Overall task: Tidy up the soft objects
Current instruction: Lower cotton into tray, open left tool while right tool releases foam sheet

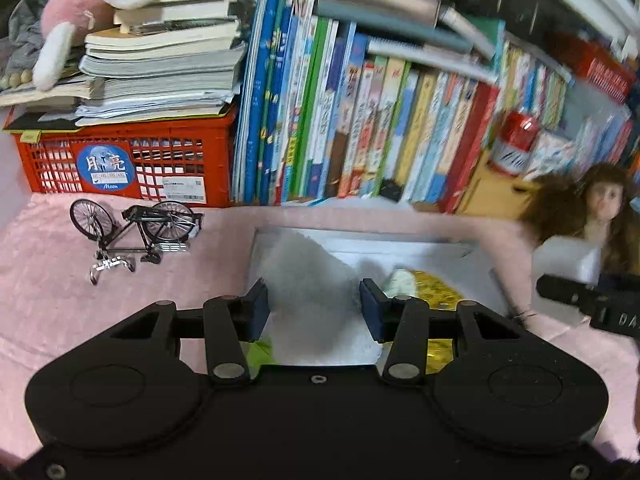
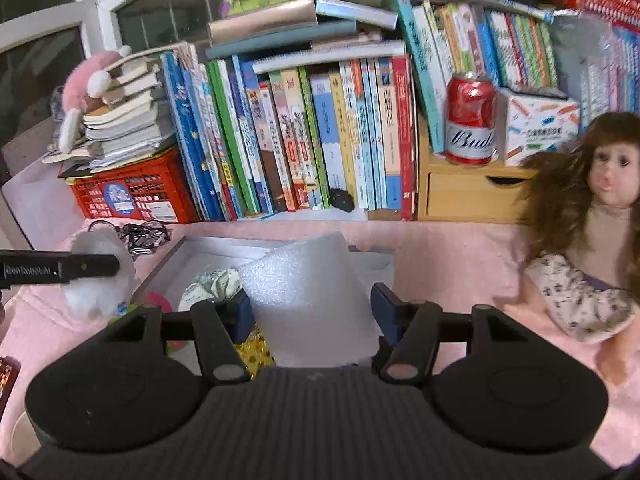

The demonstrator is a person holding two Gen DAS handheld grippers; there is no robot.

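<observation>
Left: the left gripper (image 1: 314,310) pinches a white fluffy toy (image 1: 308,280) above the open grey box (image 1: 360,242) on the pink cloth; a loose grip on such slippery pile could let it drop beside the model bicycle (image 1: 134,230) (blur obscures pad contact). Right: the right gripper (image 2: 312,312) clasps a curled white foam sheet (image 2: 312,280) over the same box, and its springy curl could unroll, catch the rim, or sweep against the seated doll (image 2: 592,224).

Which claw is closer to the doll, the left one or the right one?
Right. The right claw is just beside the doll; the left claw is beyond it, toward the toy bicycle.
</observation>
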